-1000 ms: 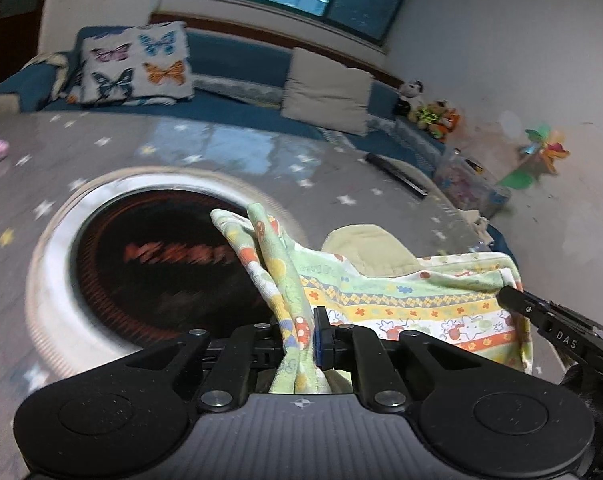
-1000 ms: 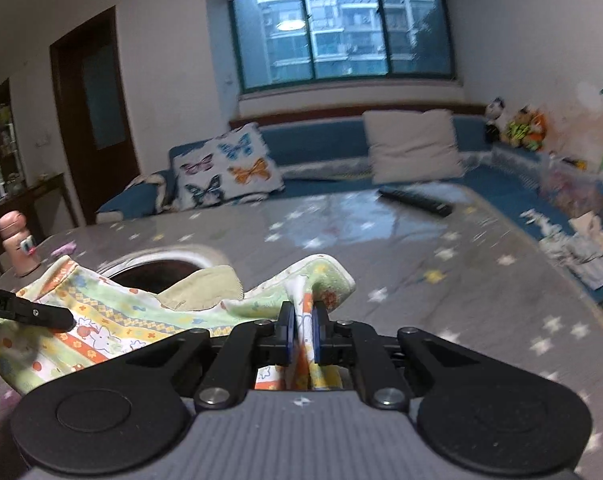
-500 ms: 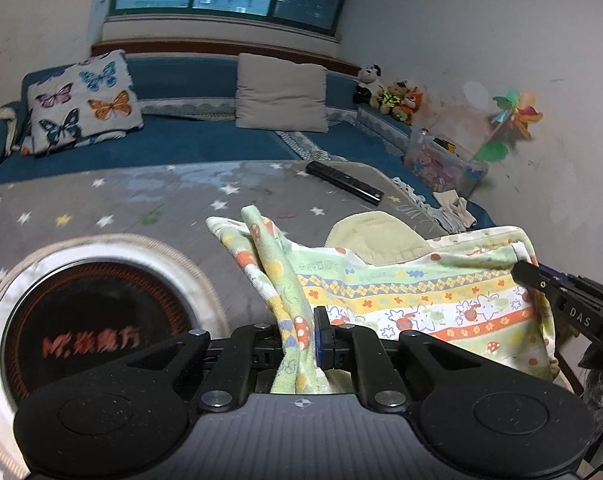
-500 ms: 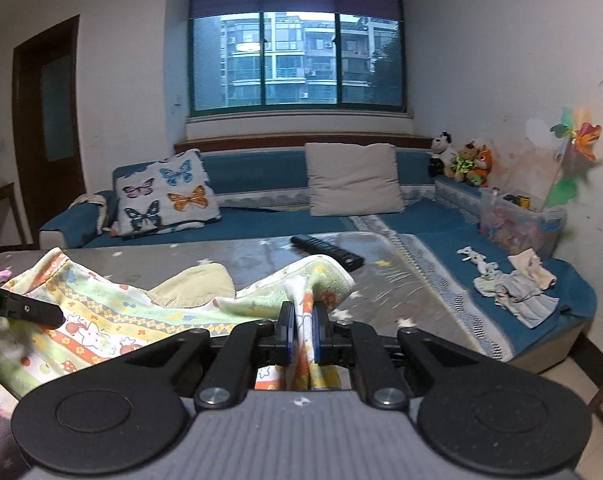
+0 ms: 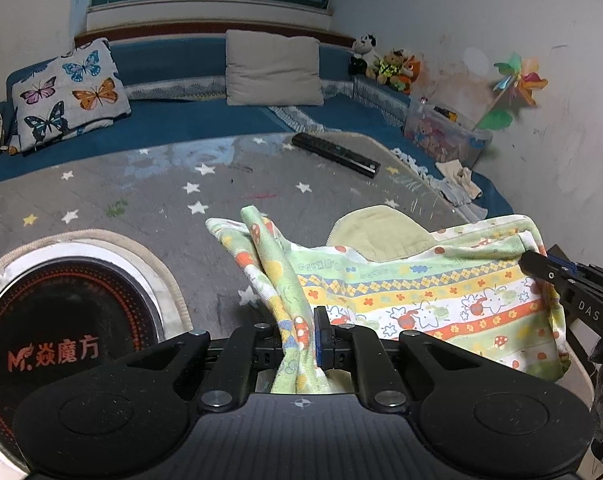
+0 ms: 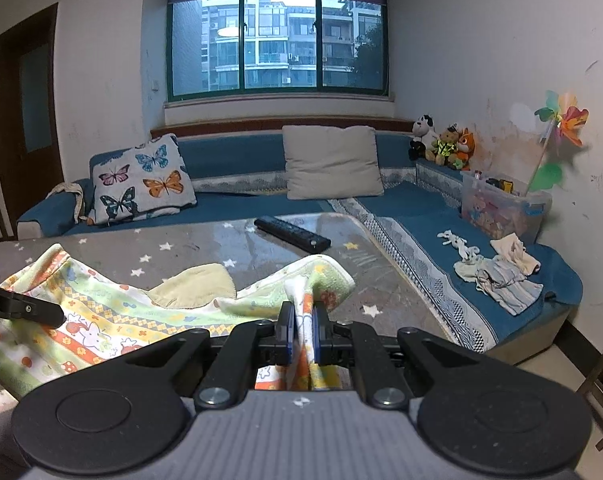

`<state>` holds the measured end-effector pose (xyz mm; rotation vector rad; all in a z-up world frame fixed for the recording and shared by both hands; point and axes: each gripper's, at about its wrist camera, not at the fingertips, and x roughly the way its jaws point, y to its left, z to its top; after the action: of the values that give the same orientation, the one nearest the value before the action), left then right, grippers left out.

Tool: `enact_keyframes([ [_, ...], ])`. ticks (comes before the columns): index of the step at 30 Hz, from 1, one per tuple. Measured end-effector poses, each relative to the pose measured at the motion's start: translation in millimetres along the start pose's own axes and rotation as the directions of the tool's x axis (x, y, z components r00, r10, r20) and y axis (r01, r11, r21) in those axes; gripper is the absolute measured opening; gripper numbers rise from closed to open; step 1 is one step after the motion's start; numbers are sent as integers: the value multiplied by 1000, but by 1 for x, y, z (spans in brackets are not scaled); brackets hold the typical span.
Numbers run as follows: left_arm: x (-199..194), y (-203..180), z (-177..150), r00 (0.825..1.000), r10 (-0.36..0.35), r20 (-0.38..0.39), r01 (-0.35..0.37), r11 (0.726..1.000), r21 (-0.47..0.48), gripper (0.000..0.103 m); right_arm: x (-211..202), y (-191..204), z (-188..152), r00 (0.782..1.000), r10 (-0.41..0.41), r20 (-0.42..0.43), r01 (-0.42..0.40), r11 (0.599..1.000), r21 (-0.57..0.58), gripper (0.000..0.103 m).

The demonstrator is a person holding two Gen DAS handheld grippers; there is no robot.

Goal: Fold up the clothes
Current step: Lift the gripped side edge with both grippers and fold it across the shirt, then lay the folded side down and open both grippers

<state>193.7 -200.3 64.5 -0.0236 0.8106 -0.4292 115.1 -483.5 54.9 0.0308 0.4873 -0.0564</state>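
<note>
My left gripper (image 5: 301, 338) has its jaws pressed together on a bunched corner of the printed garment (image 5: 441, 296), the cloth rising between the 2 fingers and draping away to the right; my right gripper (image 6: 301, 326) is likewise pinched on the opposite corner, fabric squeezed between its blue pads (image 6: 287, 328); in the left wrist view I see the right gripper's tip (image 5: 549, 274) at the garment's far edge, and in the right wrist view the left gripper's tip (image 6: 25, 310) lies against the cloth at the left; the garment (image 6: 113, 320) hangs stretched between the 2 grippers above the grey star-patterned table (image 5: 161, 188), pale green with orange and yellow bands of cartoon print, a plain yellowish lining (image 5: 375, 236) showing at its upper edge; a round black cooktop (image 5: 61, 332) with red lettering is set in the table at the left; a black remote (image 6: 291, 234) lies on the table farther back, well apart from the garment; beyond it a blue sofa (image 6: 237, 160) with a butterfly cushion (image 6: 141, 178) and a beige cushion (image 6: 331, 162); small clothes (image 6: 497, 270) lie piled on the sofa at the right.
</note>
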Motion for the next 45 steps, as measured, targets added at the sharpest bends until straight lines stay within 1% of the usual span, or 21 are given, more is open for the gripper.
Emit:
enact_keyframes([
  [14, 23, -1, -10, 998, 0, -60, 0, 1000, 2, 11, 16, -6, -15, 999, -14, -51, 15, 1000, 12, 8],
  [31, 35, 1, -12, 996, 13, -93, -13, 1000, -1, 11, 30, -8, -22, 995, -24, -96, 26, 999, 22, 8],
  [33, 36, 1, -13, 995, 17, -97, -17, 1000, -1, 12, 33, -9, -25, 994, -27, -106, 29, 999, 22, 9],
  [34, 37, 1, -13, 995, 20, -98, -20, 1000, -1, 14, 33, -10, -26, 994, -28, -110, 31, 999, 23, 9],
  [41, 39, 2, -15, 994, 33, -103, -33, 999, 1, 16, 36, -16, -32, 990, -48, -131, 53, 998, 40, 10],
  [45, 40, 1, -16, 994, 43, -104, -43, 999, 7, 19, 36, -20, -33, 990, -56, -133, 62, 997, 42, 10],
])
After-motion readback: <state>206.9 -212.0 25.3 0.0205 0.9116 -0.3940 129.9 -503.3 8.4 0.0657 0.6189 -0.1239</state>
